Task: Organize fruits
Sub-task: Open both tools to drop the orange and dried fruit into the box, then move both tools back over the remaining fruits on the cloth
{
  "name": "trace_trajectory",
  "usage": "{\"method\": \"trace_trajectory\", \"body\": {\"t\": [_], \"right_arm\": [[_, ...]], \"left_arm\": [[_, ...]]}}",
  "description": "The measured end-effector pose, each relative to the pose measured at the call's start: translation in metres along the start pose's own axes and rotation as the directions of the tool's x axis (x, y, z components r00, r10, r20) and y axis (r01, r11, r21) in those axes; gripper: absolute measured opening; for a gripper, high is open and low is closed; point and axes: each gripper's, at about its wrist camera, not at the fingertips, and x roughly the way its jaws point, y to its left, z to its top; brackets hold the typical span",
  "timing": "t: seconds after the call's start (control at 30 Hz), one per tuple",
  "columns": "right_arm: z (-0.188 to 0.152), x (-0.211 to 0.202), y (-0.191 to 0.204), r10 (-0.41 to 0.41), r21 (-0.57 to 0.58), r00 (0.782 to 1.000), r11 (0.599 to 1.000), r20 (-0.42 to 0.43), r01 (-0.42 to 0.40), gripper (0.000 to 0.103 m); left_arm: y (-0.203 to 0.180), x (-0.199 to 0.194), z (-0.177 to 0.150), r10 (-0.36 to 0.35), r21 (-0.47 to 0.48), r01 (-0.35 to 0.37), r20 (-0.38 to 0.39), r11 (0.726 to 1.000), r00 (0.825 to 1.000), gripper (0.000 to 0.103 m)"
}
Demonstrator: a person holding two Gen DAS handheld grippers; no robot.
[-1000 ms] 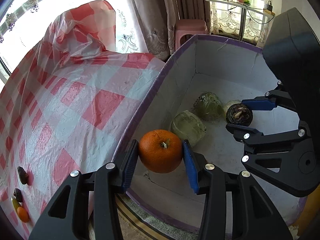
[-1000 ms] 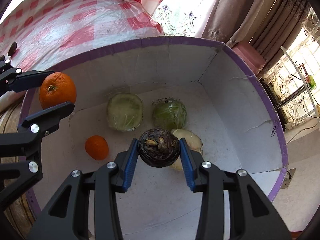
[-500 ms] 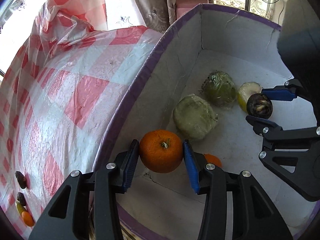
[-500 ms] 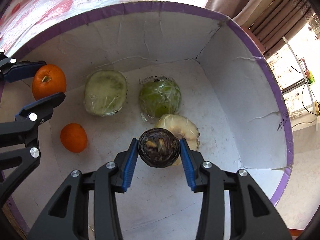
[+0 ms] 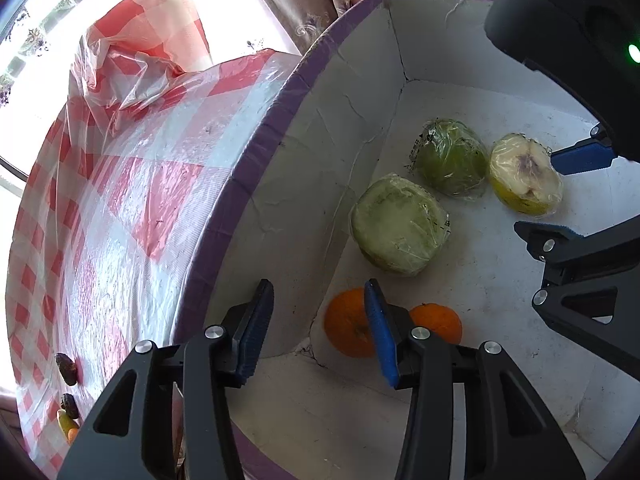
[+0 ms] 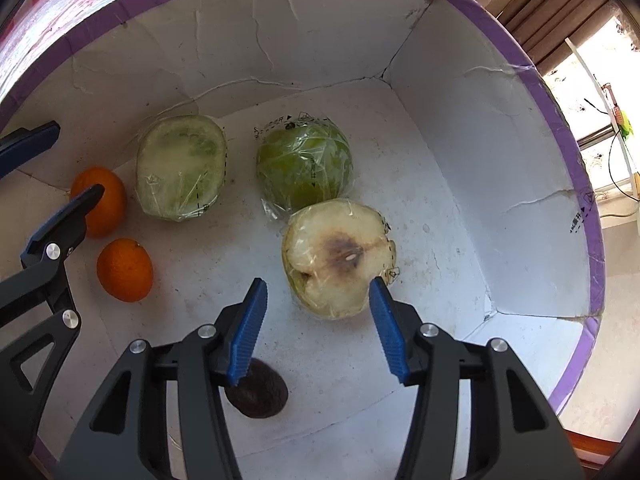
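- Up close in the right wrist view, the right gripper (image 6: 318, 282) points steeply down into a white cardboard box with a purple rim (image 6: 480, 160). Its blue-padded jaws have just been opening and stand apart with nothing between them.
- Just under its left finger, a dark, rough-skinned round fruit (image 6: 260, 394) lies on the box floor, outside the jaw gap and partly hidden by that finger.
- Beyond the right gripper's tips lies a plastic-wrapped pale fruit half with a brown core (image 6: 336, 256), cut face up.
- In the left wrist view, the left gripper (image 5: 318, 286) holds nothing, and its jaws stand apart.
- A large orange (image 5: 346, 328) rests on the box floor by the near wall, partly behind this gripper's right finger. A smaller orange (image 5: 438, 322) lies just beside it.
- Farther in lie a wrapped pale green fruit half (image 5: 400, 228) and a wrapped green round fruit (image 5: 450, 160).
- Outside the box, to the left, spreads a red and white checked plastic tablecloth (image 5: 120, 200) with a few small fruits (image 5: 66, 368) at its near edge.
- Farthest back hang beige curtains (image 5: 320, 0).
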Motion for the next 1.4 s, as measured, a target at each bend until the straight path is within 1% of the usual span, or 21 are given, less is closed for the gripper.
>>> {"method": "trace_trajectory", "body": {"t": [0.03, 0.07, 0.2, 0.27, 0.47, 0.63, 0.7, 0.8, 0.83, 0.93, 1.03, 1.07, 1.13, 1.2, 1.3, 1.33, 1.4], "right_arm": [[0.000, 0.001, 0.000, 0.003, 0.000, 1.000, 1.000, -0.001, -0.003, 0.059], [0.000, 0.001, 0.000, 0.005, 0.001, 1.000, 1.000, 0.000, -0.005, 0.060], [-0.001, -0.002, 0.001, 0.004, 0.000, 1.000, 1.000, 0.005, -0.004, 0.066], [-0.001, -0.004, 0.000, 0.005, -0.001, 1.000, 1.000, 0.009, -0.005, 0.071], [0.001, -0.012, 0.001, 0.005, -0.003, 1.000, 1.000, 0.029, -0.005, 0.077], [0.003, -0.021, -0.006, 0.022, 0.026, 0.998, 0.999, 0.059, -0.024, 0.079], [0.003, -0.024, -0.011, 0.026, 0.040, 0.997, 0.999, 0.068, -0.029, 0.079], [0.004, -0.033, -0.018, 0.053, 0.061, 0.994, 0.996, 0.092, -0.058, 0.079], [0.004, -0.036, -0.020, 0.063, 0.068, 0.993, 0.995, 0.101, -0.070, 0.079], [0.004, -0.049, -0.026, 0.068, 0.073, 0.990, 0.994, 0.124, -0.078, 0.082], [0.004, -0.067, -0.032, 0.098, 0.071, 0.984, 0.991, 0.151, -0.110, 0.082], [0.004, -0.073, -0.033, 0.098, 0.073, 0.981, 0.991, 0.165, -0.111, 0.082], [0.005, -0.086, -0.037, 0.098, 0.078, 0.976, 0.990, 0.192, -0.115, 0.082], [0.002, -0.100, -0.033, 0.108, 0.080, 0.967, 0.988, 0.229, -0.129, 0.082], [0.000, -0.125, -0.025, 0.116, 0.081, 0.944, 0.986, 0.309, -0.148, 0.083], [0.000, -0.133, -0.026, 0.126, 0.084, 0.933, 0.983, 0.337, -0.163, 0.086], [-0.001, -0.147, -0.027, 0.143, 0.089, 0.904, 0.977, 0.402, -0.194, 0.088]], "left_arm": [[0.000, 0.000, 0.000, 0.001, 0.001, -0.001, 0.000, 1.000, 1.000, 0.048], [-0.001, 0.000, -0.001, -0.004, 0.003, 0.004, 0.002, 1.000, 1.000, 0.054], [-0.001, 0.000, 0.000, -0.008, -0.001, 0.008, 0.006, 1.000, 1.000, 0.054], [-0.001, -0.001, -0.001, -0.014, -0.004, 0.014, 0.009, 1.000, 1.000, 0.055], [0.000, -0.004, -0.002, -0.031, -0.010, 0.031, 0.030, 0.999, 0.999, 0.057], [0.001, -0.009, -0.004, -0.040, -0.016, 0.041, 0.058, 0.999, 0.998, 0.065], [0.001, -0.013, -0.004, -0.037, -0.015, 0.039, 0.077, 0.999, 0.996, 0.068], [0.005, -0.023, -0.006, -0.040, -0.029, 0.044, 0.120, 0.999, 0.992, 0.072], [0.006, -0.026, -0.007, -0.047, -0.037, 0.052, 0.136, 0.998, 0.990, 0.074], [0.011, -0.034, -0.009, -0.055, -0.055, 0.066, 0.183, 0.996, 0.982, 0.075], [0.016, -0.044, -0.012, -0.052, -0.068, 0.070, 0.230, 0.995, 0.972, 0.075], [0.019, -0.048, -0.013, -0.051, -0.078, 0.072, 0.250, 0.994, 0.967, 0.075], [0.025, -0.057, -0.014, -0.045, -0.101, 0.077, 0.289, 0.992, 0.956, 0.078], [0.032, -0.066, -0.018, -0.043, -0.129, 0.091, 0.332, 0.987, 0.942, 0.078], [0.046, -0.078, -0.025, -0.029, -0.185, 0.107, 0.383, 0.977, 0.923, 0.078], [0.052, -0.081, -0.027, -0.020, -0.206, 0.111, 0.397, 0.972, 0.917, 0.078], [0.063, -0.087, -0.031, 0.002, -0.249, 0.113, 0.418, 0.962, 0.908, 0.079]]}}
